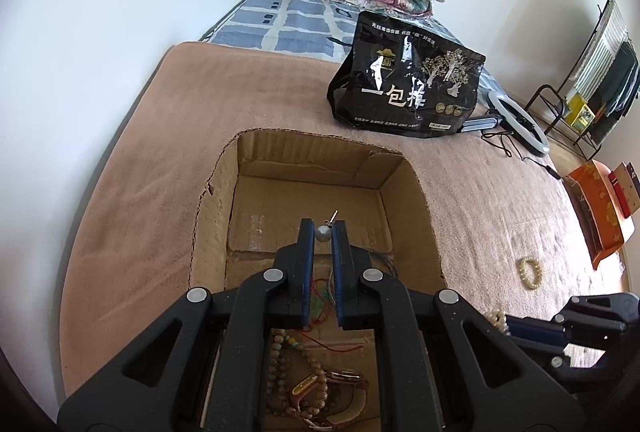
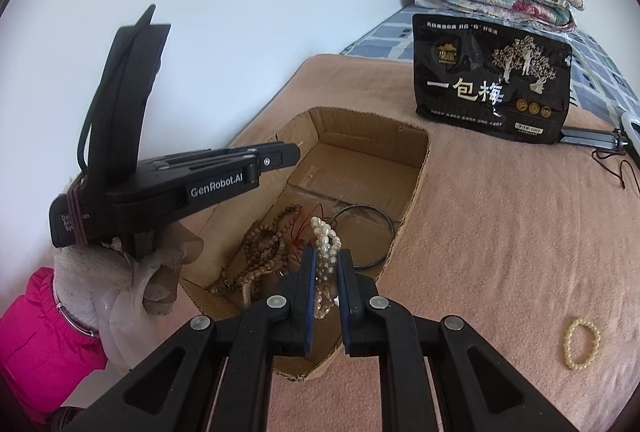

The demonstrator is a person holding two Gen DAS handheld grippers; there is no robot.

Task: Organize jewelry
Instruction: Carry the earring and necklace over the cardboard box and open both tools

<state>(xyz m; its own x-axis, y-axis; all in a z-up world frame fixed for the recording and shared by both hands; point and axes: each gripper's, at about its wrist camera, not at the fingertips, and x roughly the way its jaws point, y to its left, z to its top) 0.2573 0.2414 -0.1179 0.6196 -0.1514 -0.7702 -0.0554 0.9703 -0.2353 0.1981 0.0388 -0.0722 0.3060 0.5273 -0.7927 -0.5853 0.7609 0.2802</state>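
Right now the left hand-held gripper (image 1: 322, 232) hangs over the open cardboard box (image 1: 408, 200) with its jaws nearly together, pinching a small grey pearl earring (image 1: 322, 233) at the very tips; the earring's metal post sticks up and away past the fingers. Below it, on the box floor, lie a string of brown wooden beads (image 1: 310, 360) and some red cord (image 1: 340, 348). The right hand-held gripper (image 2: 326, 259) sits over the near end of the same box, jaws closed to a narrow gap on a white pearl strand (image 2: 325, 238) (part of it rises above the fingertips, part hangs down between them). A thin black hoop (image 2: 384, 232) rests against the box's right wall. Outside the box, a cream bead bracelet (image 2: 582, 344) lies on the pink blanket (image 2: 500, 232), well apart from both grippers. A black snack bag (image 2: 492, 80) stands farther back on the bed.
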